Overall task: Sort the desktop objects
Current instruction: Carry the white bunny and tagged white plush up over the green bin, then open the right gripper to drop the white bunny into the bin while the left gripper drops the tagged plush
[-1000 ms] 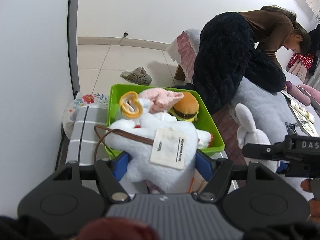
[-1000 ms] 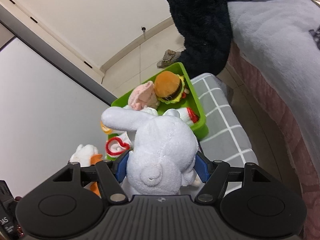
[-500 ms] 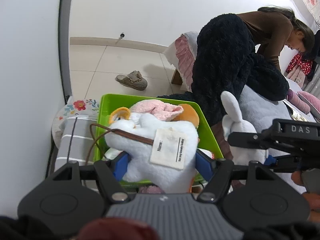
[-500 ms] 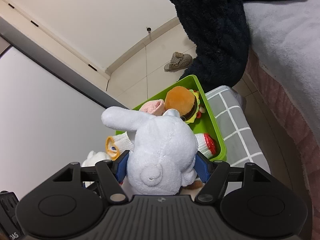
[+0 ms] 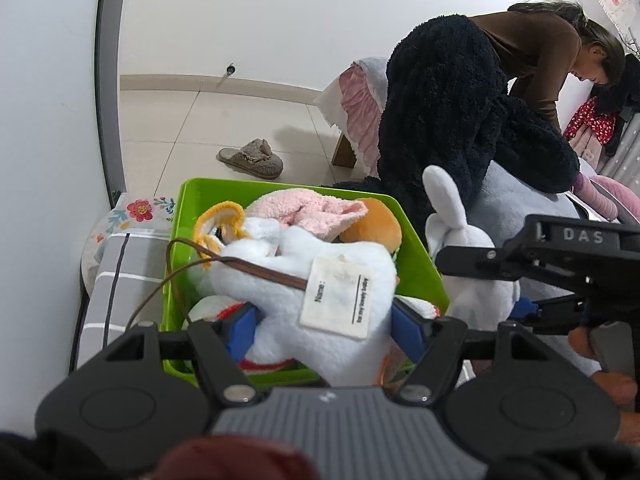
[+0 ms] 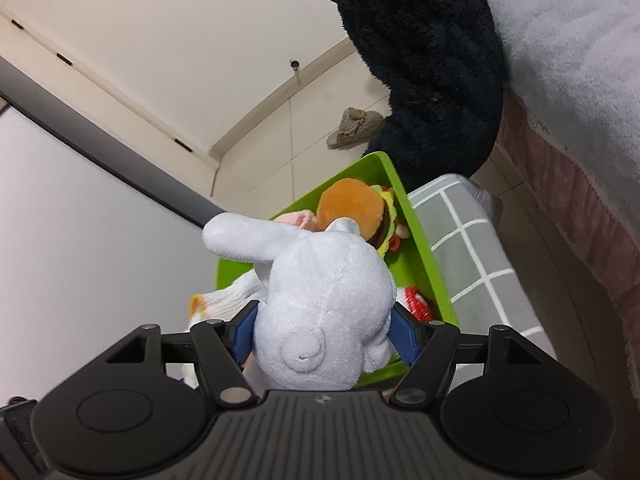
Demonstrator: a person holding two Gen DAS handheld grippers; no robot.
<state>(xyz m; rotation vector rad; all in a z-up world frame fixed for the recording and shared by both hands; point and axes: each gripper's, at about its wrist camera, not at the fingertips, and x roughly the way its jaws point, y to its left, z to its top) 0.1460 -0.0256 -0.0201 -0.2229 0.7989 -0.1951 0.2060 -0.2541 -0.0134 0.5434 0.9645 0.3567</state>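
Two grippers here, both busy: the left gripper has its blue pads squeezed onto a white plush toy with a paper name tag and a thin brown cord looping off it, and the right gripper is pinching a white plush rabbit by the body, one long ear sticking out to the left. Both toys hang just above a bright green bin that's already pretty stuffed: a plush hamburger, something fuzzy and pink, and a white knit piece with a yellow rim. That bin sits on a grey checked cushion. Farther out there's a slipper on the tiled floor, and a person in a brown top leaning over a bed covered with a pale fleece blanket.
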